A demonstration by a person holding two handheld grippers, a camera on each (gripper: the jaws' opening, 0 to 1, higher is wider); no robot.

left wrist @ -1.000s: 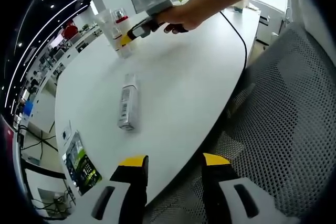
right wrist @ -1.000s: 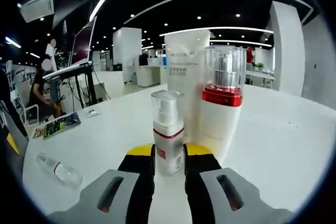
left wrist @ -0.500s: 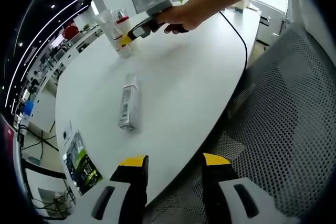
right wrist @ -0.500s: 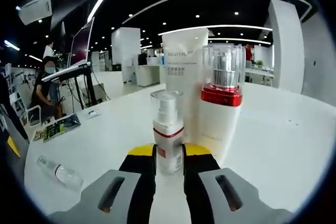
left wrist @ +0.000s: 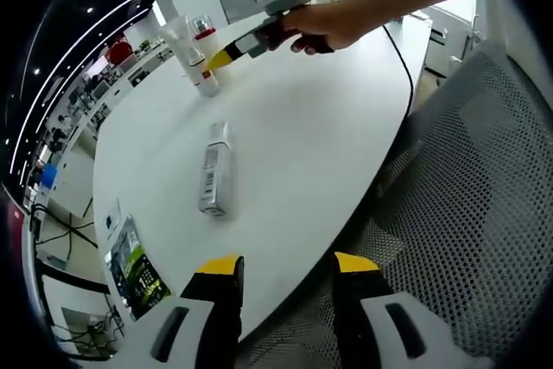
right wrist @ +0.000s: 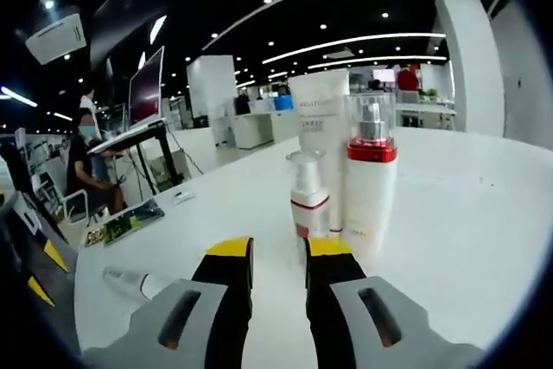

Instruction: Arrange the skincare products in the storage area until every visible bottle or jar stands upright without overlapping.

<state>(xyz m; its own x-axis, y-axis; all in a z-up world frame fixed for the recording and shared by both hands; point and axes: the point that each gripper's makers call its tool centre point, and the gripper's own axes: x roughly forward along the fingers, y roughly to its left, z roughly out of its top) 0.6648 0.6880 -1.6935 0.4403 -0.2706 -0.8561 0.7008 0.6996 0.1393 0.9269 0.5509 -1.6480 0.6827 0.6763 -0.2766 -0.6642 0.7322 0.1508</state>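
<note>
- Left gripper [left wrist: 283, 270] hangs released over the desk's [left wrist: 302, 153] near edge, grasping nothing.
- The lying bottle [left wrist: 212, 170] sits mid-desk, well apart from the others; it is best clenched near its cap and tipped upright.
- Right gripper [right wrist: 278, 252], released, sits before the small pump bottle [right wrist: 309, 205], red-collared bottle [right wrist: 370, 181] and tube [right wrist: 317, 140], all upright toward the far edge.

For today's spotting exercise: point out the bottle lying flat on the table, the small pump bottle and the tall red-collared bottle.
Lying bottle [left wrist: 212, 170], left gripper view, on its label.
Small pump bottle [right wrist: 309, 205], right gripper view, on its white body.
Red-collared bottle [right wrist: 371, 189], right gripper view, on its white body.
</note>
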